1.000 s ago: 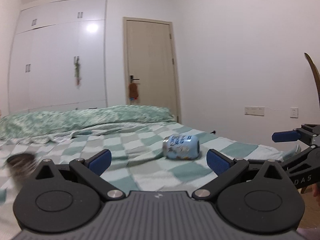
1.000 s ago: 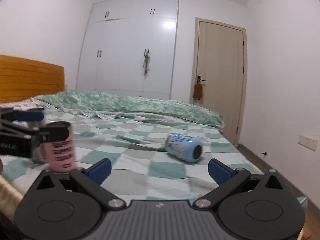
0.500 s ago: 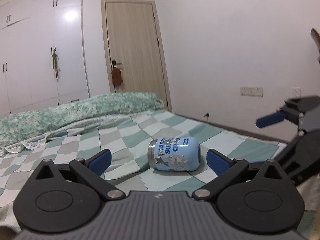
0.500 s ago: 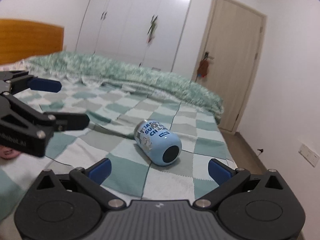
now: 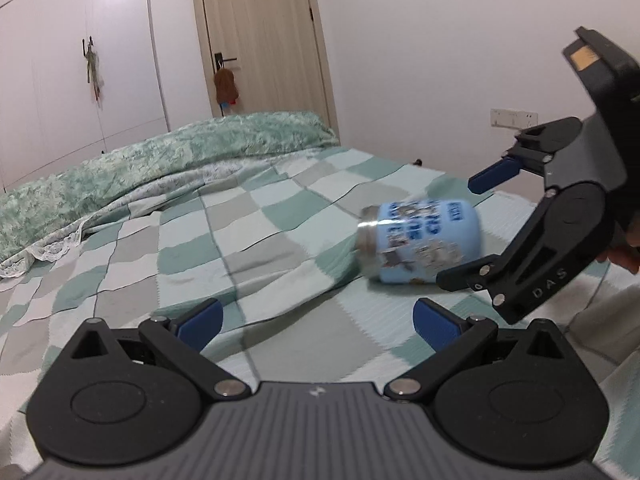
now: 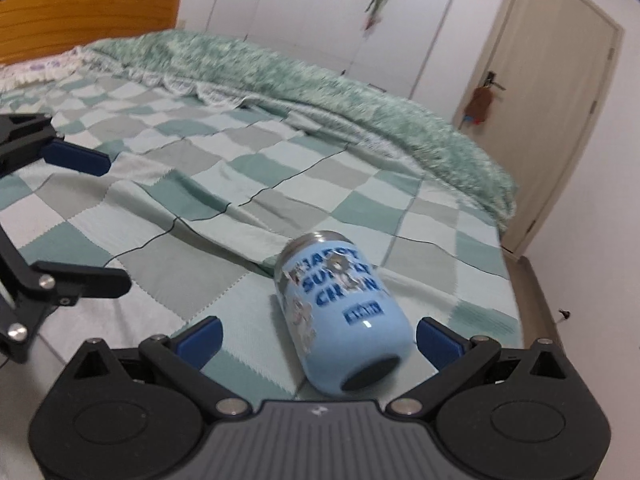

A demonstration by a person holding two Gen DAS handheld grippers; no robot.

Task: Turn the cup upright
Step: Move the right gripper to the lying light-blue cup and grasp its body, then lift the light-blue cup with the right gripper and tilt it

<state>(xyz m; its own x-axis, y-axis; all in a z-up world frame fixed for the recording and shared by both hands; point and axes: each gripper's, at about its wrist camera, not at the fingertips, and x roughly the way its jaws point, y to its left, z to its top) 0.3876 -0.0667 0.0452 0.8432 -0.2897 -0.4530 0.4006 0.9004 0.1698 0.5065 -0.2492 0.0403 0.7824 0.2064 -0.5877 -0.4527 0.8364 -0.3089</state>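
In the right wrist view, the right gripper [image 6: 318, 336] is nearest, with its two blue-tipped fingers [image 6: 200, 334] spread wide. The cup [image 6: 340, 320] lies between them on its side, but the fingers do not touch it; there is a small gap on each side. It rests on the checked bedspread [image 6: 200, 208], near the foot corner of the bed.

The long axis of the cup runs almost along the gripper's looking direction, a little turned to the left. Its dark round bottom faces the camera and its metal rim points away, toward the folded green blanket [image 6: 320, 92]. The cup is light blue with dark blue letters. The print is blurred; I can read something like "SU" and "CR", not more.

In the left wrist view, the left gripper [image 5: 316, 318] is also opened wide and holds nothing. Here the cup [image 5: 420, 242] lies further ahead and to the right, with the metal rim to the left and the rounded bottom to the right. The right gripper [image 5: 474, 232] comes in from the right side, one finger above and behind the cup and one in front of it. The letters "DAS" stand on its black body.

Far behind are a wooden door [image 5: 260, 40] with something brown hanging on the handle, and white wardrobes [image 5: 80, 60].
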